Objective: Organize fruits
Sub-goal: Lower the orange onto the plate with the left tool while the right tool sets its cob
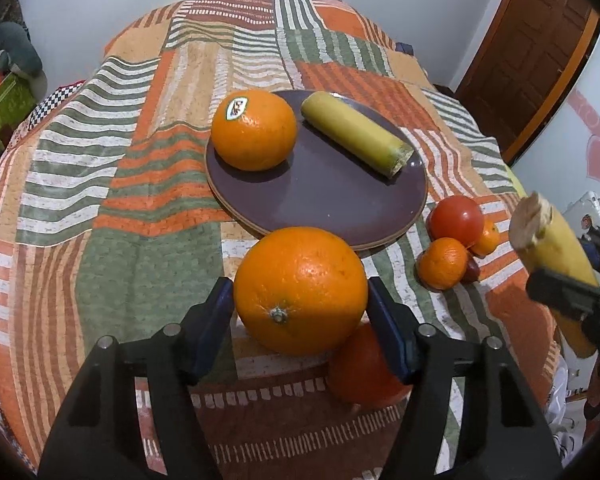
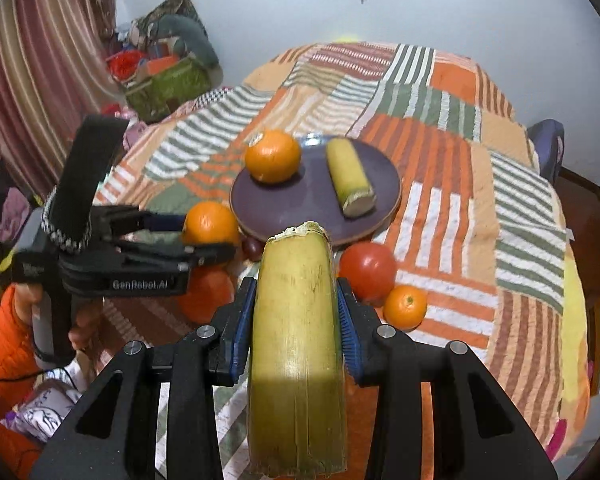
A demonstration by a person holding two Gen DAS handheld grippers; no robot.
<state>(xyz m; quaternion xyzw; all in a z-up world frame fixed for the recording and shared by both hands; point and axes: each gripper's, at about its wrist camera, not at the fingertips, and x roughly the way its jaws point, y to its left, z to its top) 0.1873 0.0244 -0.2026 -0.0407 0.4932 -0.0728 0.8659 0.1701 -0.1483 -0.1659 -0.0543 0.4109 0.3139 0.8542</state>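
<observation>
The surface [image 1: 148,208] in front of me is covered with a patchwork cloth of orange, green and white stripes. On it, near the middle, lies a round dark purple plate [image 1: 324,200], and it seems to rest on a second plate of the same form. On the purple plate are an orange with a small sticker [image 1: 254,129] at the left and a short yellow-green piece of cane stalk [image 1: 356,133] at the right, apart from each other. My right gripper [image 2: 298,312] is closed on a longer yellow-green cane stalk with a rough cut end [image 2: 298,344], which I hold above the surface, its cut end pointing toward the plate. My left gripper [image 1: 300,320] is closed on a big round orange with a green stem spot [image 1: 300,290], held just before the near rim of the plate. Under this big orange, a reddish-orange fruit [image 1: 360,368] lies on the cloth. To the right of the plate, a red tomato [image 1: 457,218], a small tangerine [image 1: 442,263] and another small tangerine [image 1: 487,238] make a tight group, with a small dark red fruit [image 1: 473,270] between them.
</observation>
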